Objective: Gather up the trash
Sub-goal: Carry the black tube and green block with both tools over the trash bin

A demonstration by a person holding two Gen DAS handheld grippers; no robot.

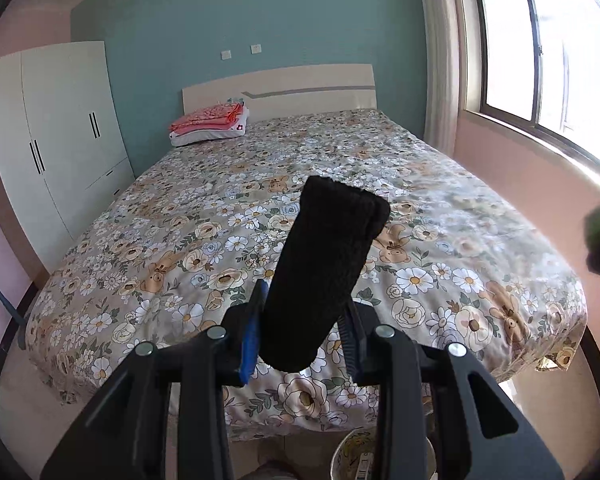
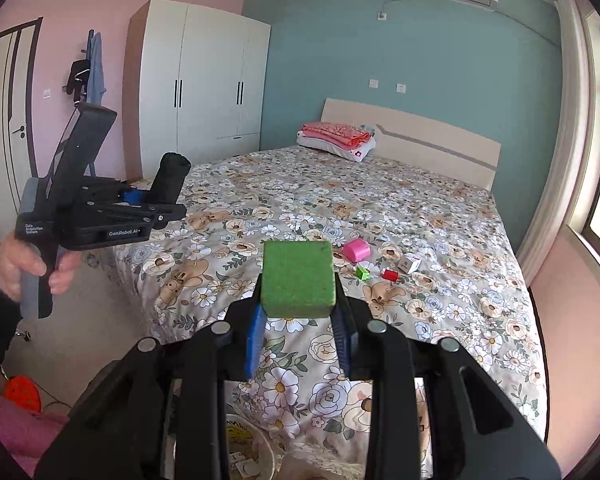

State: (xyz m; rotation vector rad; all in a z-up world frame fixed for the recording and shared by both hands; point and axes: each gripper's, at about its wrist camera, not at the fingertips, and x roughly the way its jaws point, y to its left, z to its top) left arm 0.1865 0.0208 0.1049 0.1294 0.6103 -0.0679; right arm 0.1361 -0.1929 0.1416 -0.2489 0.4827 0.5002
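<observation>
My left gripper point(image 1: 304, 330) is clamped on a black roll point(image 1: 326, 272), dark fuzzy cylinder, standing up out of the jaws and tilted a bit to the right. Blue pad point(image 1: 253, 340) on one side and dark pad on the other both press on its lower part. From the right wrist view I see the same left gripper point(image 2: 162, 204) out at the left, held by a hand point(image 2: 24, 266) on its handle, with the black roll point(image 2: 171, 178) sticking up from it, over the floor just beside the bed's near-left edge.

My right gripper point(image 2: 298, 328) is pinching a green block point(image 2: 298, 278), squarish, rough-looking top face, jaws tight on its two sides, held above the bed point(image 2: 480, 320). In the left view only a blurred green-and-dark bit shows at the right edge, can't tell more.

Farther out on the floral bedspread, right of the green block: pink cup-like item point(image 2: 357, 249), small green piece point(image 2: 363, 272), small red piece point(image 2: 390, 275), small white box point(image 2: 409, 263), all lying near each other, apart from both grippers.

Below the grippers at the foot of the bed I see a bin point(image 2: 256, 452) with scraps in it, mostly hidden by the gripper body; its rim point(image 1: 354, 456) also shows in the left view.

At the headboard end a folded pink blanket point(image 2: 336, 132) sits on a white pillow point(image 2: 352, 150). White wardrobe point(image 2: 204, 88) against the wall left of the bed.
</observation>
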